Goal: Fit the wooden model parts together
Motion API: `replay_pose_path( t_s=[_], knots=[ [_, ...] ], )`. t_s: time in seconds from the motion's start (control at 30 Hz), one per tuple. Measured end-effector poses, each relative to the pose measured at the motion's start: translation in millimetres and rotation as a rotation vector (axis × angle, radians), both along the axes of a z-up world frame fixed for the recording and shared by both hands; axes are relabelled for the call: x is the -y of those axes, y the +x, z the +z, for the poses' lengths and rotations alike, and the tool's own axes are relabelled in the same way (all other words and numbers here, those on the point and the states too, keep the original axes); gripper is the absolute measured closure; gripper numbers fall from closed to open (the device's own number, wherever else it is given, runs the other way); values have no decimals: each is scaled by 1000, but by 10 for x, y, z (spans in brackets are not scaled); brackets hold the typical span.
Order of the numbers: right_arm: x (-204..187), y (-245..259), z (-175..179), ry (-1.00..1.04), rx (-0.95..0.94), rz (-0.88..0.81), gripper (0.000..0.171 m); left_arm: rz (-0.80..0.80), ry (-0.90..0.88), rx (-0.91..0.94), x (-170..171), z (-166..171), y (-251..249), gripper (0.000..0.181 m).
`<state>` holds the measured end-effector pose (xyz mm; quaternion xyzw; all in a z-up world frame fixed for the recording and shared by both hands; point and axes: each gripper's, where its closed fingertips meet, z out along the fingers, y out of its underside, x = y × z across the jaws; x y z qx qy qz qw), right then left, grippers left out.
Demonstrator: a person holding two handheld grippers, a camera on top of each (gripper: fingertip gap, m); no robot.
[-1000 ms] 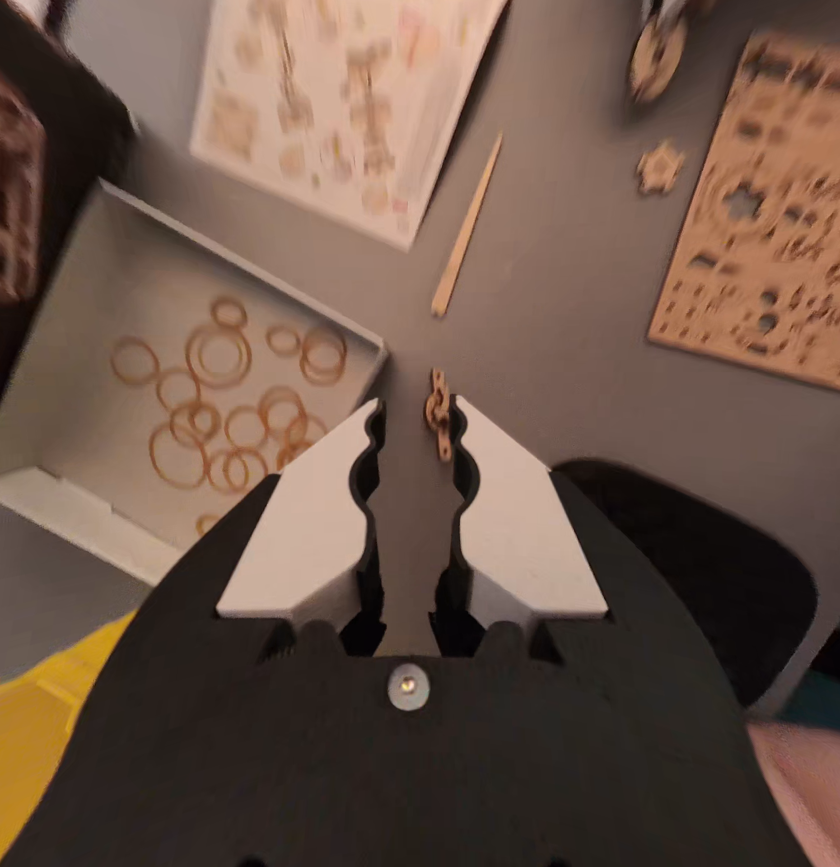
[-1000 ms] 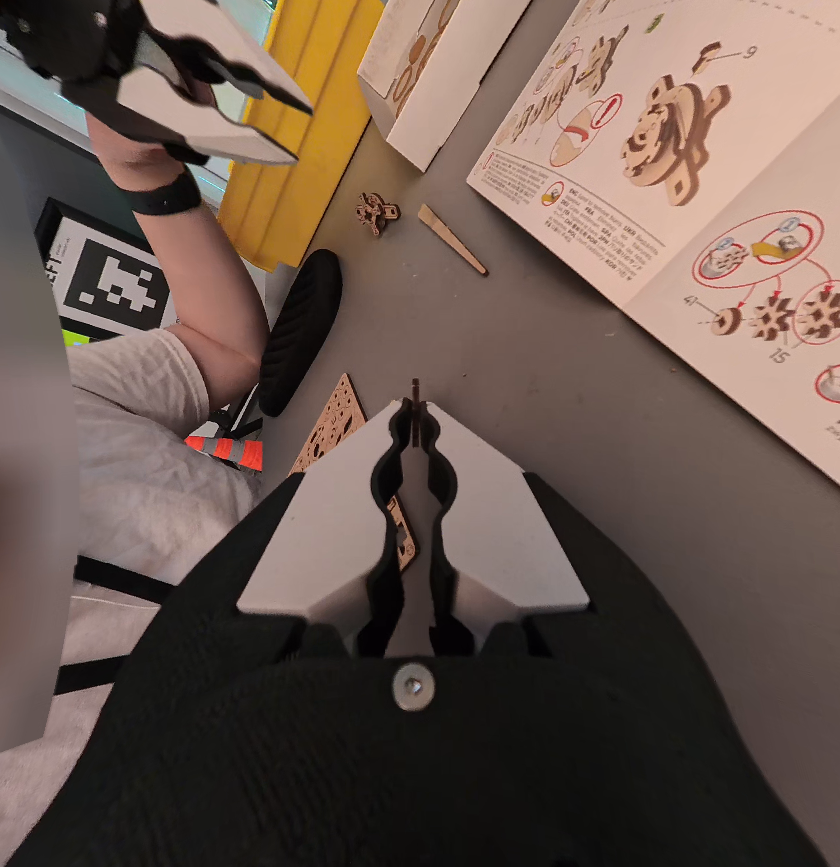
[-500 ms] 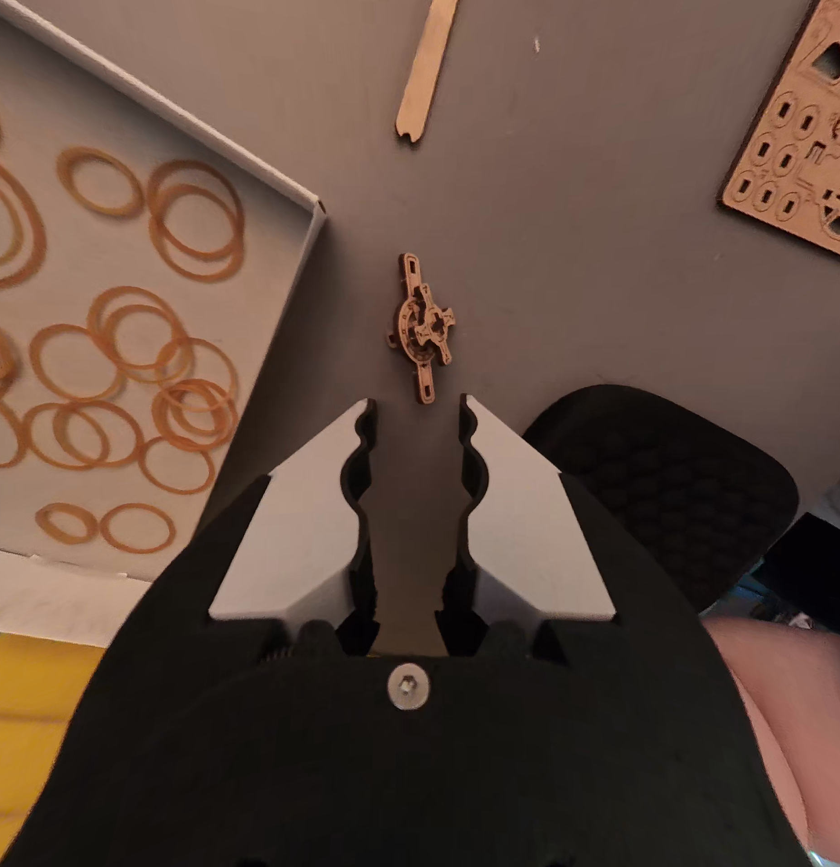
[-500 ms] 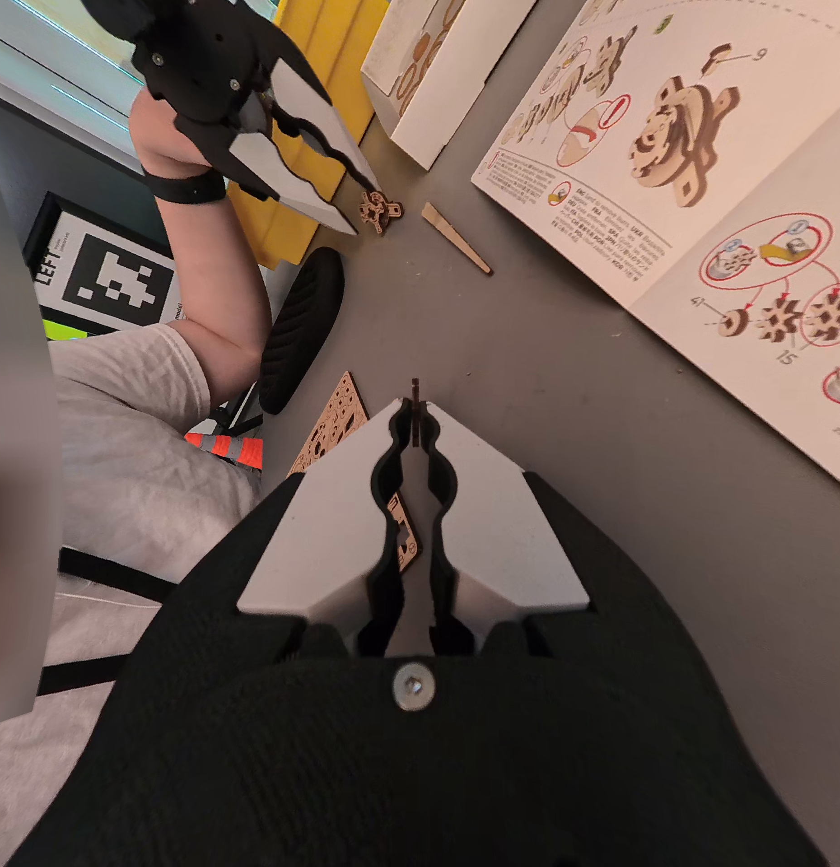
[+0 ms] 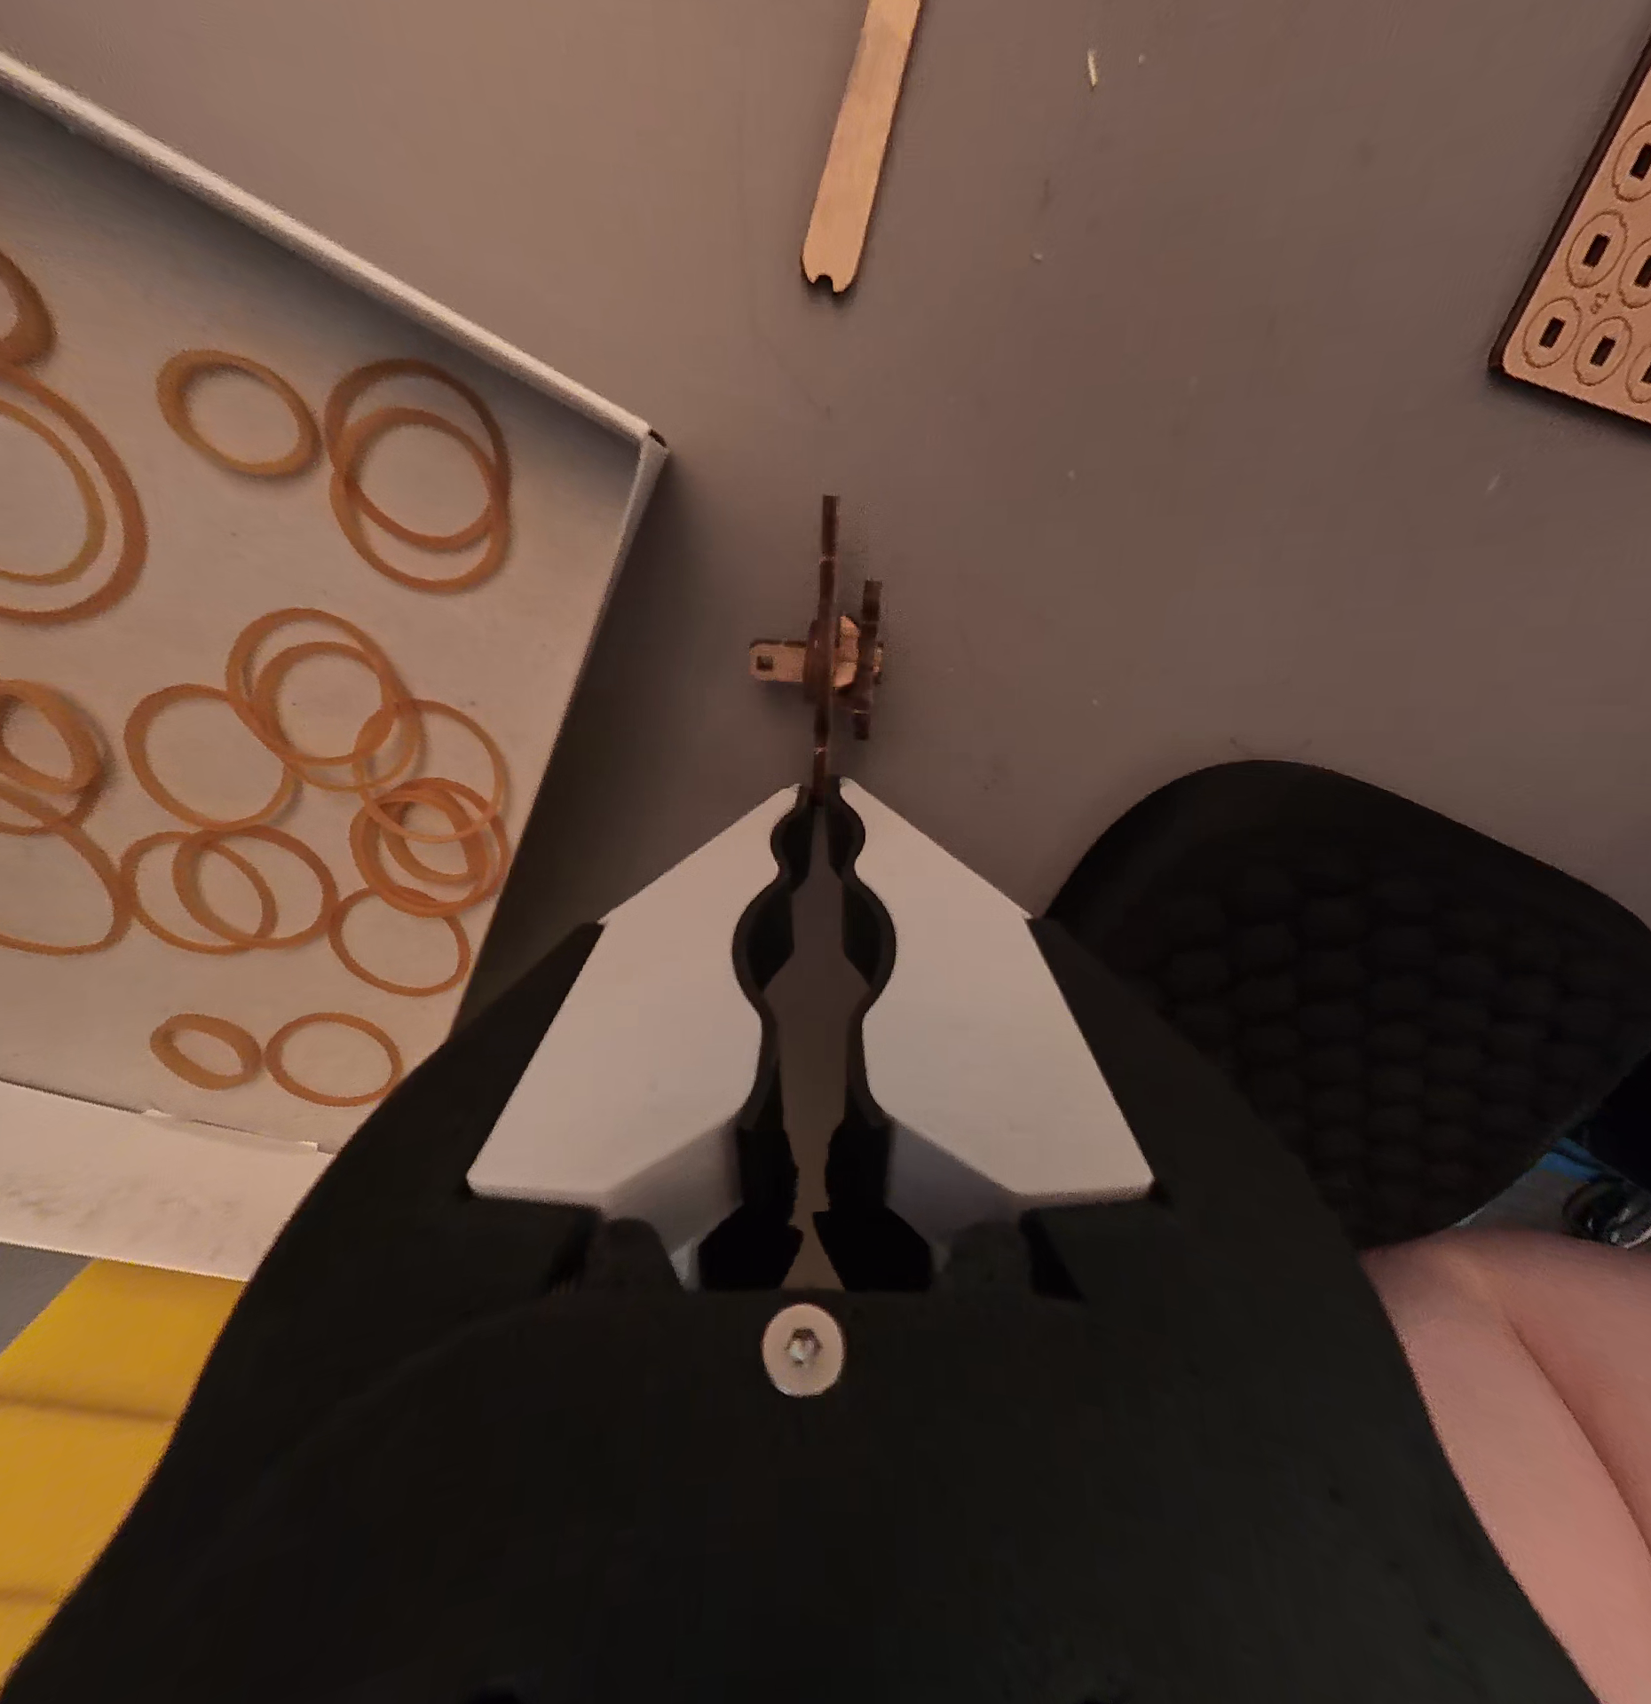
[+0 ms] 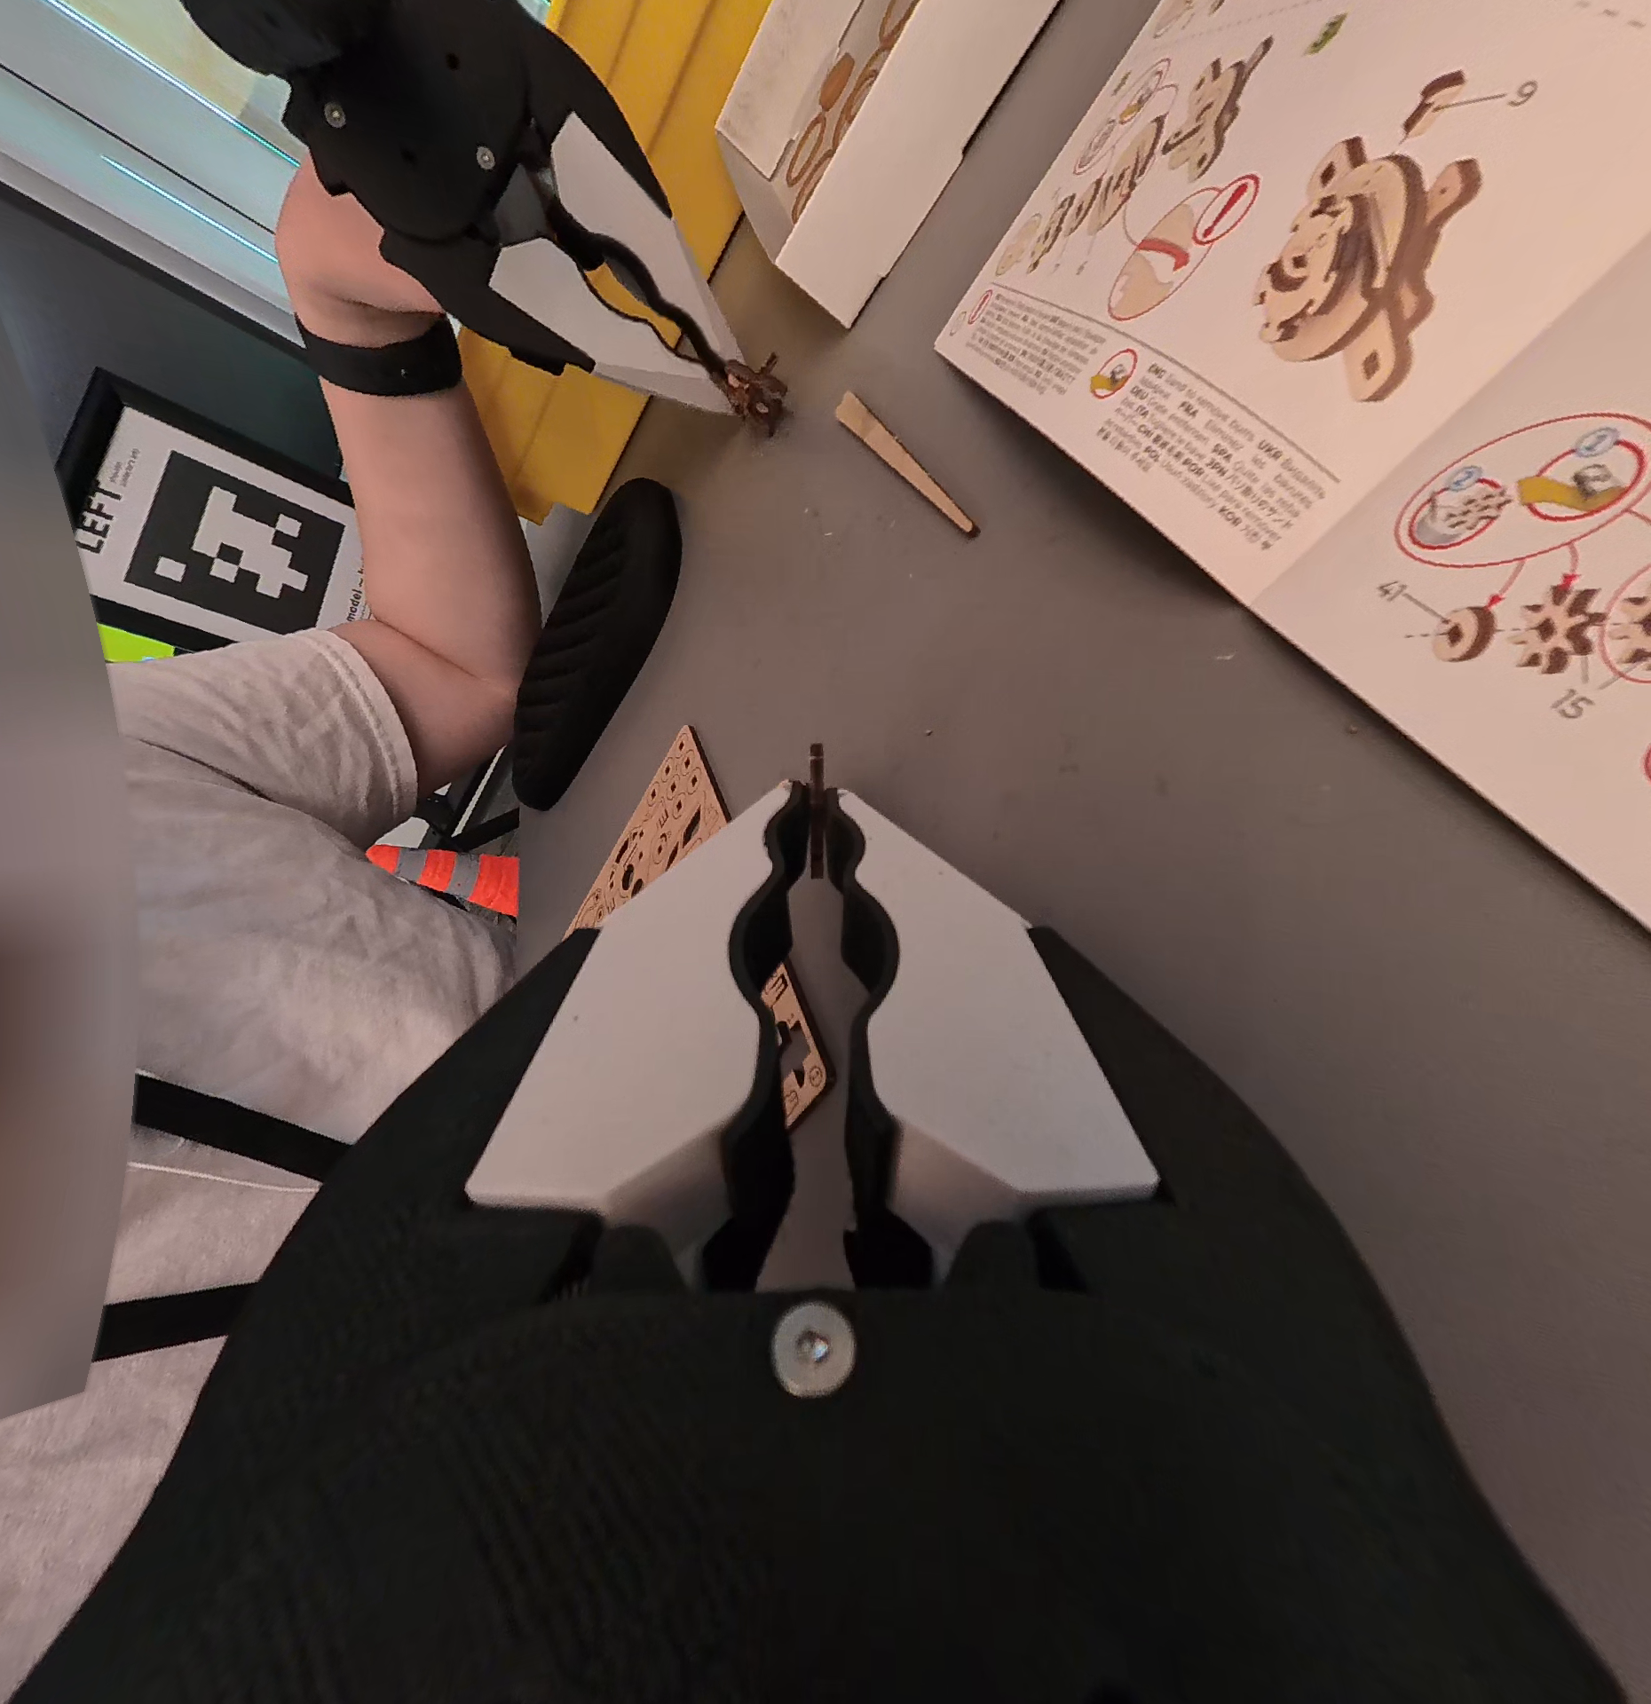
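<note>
Left gripper [image 5: 820, 791]: clenched on the lower tip of a small wooden assembly [image 5: 836, 645], seen edge-on, near the bench edge.
Right gripper [image 6: 814, 793]: clenched on a thin dark wooden piece [image 6: 814, 811] above the grey bench [image 6: 1080, 784].
Box [image 5: 564, 590]: just left of the assembly, rubber bands [image 5: 407, 470] inside.
Wooden stick [image 5: 859, 147]: flat on the bench beyond the assembly.
Instruction booklet [image 6: 1357, 323]: open, farther along the bench.
</note>
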<state>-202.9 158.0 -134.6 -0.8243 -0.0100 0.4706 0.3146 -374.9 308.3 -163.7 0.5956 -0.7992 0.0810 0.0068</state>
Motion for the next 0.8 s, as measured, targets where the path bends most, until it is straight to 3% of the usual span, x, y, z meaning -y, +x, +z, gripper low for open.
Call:
replay_pose_path(
  t_s=[0.2, 0.47, 0.6, 0.7, 0.8],
  knots=[
    [-1, 1, 1, 0, -2, -1, 170, -5, -52, 47, 74, 83, 76, 180],
    [-4, 5, 5, 1, -4, -3, 170, -117, -262, 242, 572, 418, 391, 180],
    [-5, 4, 8, 3, -5, -3, 170, -100, -410, 326, 774, 516, 627, 181],
    [-6, 8, 11, 4, -6, -5, 170, -1, -363, 402, 668, 465, 890, 181],
    [-7, 19, 13, 6, -4, -8, 170, -45, -257, 501, 643, 416, 1061, 181]
  ],
)
